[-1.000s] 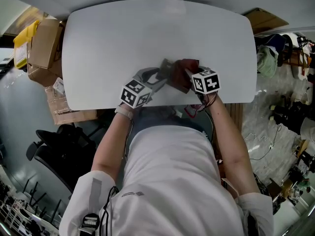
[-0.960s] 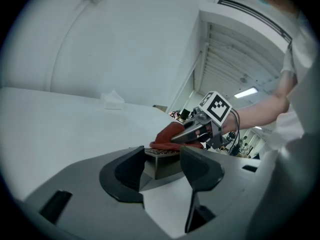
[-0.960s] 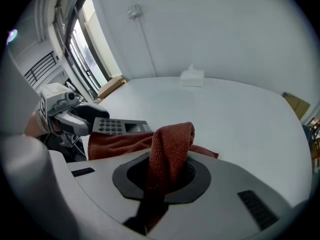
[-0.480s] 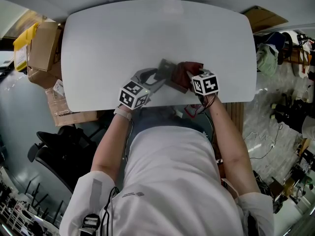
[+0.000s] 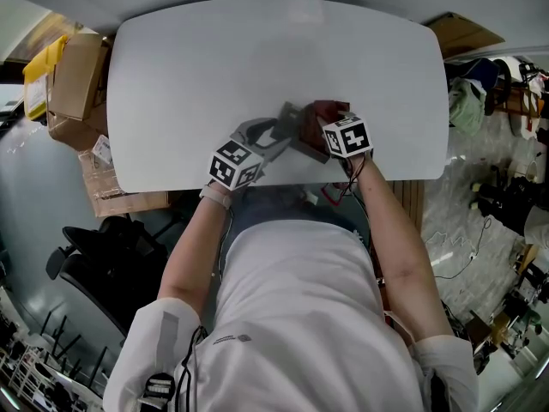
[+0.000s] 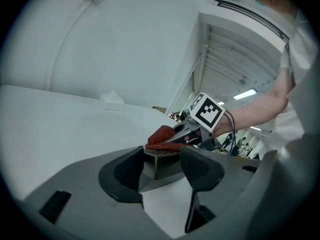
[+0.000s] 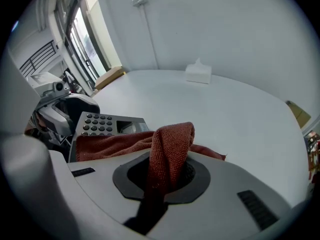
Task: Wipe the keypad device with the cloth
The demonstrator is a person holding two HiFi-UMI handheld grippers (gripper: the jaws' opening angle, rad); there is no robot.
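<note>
Cloth [image 7: 170, 139], judged soft and limp, sat pinched in my right gripper [image 7: 161, 181]; my left gripper [image 6: 162, 160] clamped the rigid keypad [image 7: 102, 124] by its sides near the table's [image 5: 171, 75] front edge.

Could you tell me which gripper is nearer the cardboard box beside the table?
Left. The left gripper grips the keypad, towards the cardboard box; the right gripper, holding the cloth, is beyond the keypad.

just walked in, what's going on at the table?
A person holds tongs in each hand. The left tongs clamp the keypad device on the white table. The right tongs grip a red cloth, draped over part of the device; its keys show uncovered in the right gripper view.
</note>
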